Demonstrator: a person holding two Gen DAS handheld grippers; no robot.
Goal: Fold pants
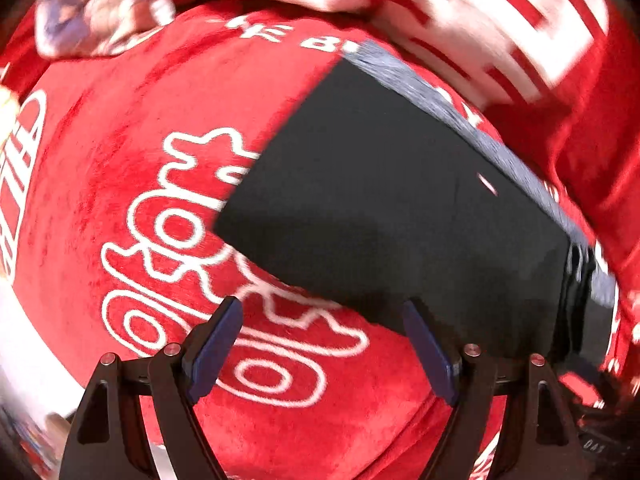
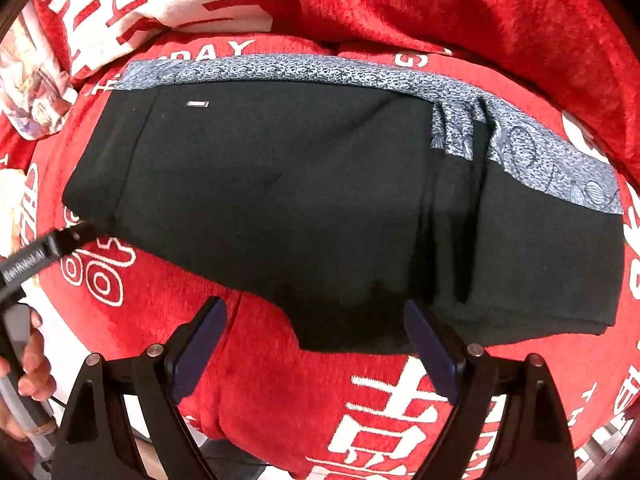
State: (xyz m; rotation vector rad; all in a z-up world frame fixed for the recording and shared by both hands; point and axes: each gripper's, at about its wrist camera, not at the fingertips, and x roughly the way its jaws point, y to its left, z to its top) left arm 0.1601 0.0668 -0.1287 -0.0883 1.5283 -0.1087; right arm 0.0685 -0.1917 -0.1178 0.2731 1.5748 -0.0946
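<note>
The left tongs (image 1: 322,344) gape wide with nothing between their blue pads, poised just beside the near edge of the black pants (image 1: 400,208). The right tongs (image 2: 316,342) are spread just as wide and also empty, over the pants' near hem. The pants lie folded into a compact bundle on a red blanket (image 2: 272,384) with white lettering, their grey patterned band (image 2: 320,70) along the far edge.

Black pants (image 1: 400,208) on red blanket (image 1: 120,160)

Folded black pants (image 2: 304,200) on red blanket (image 2: 260,360)
</note>
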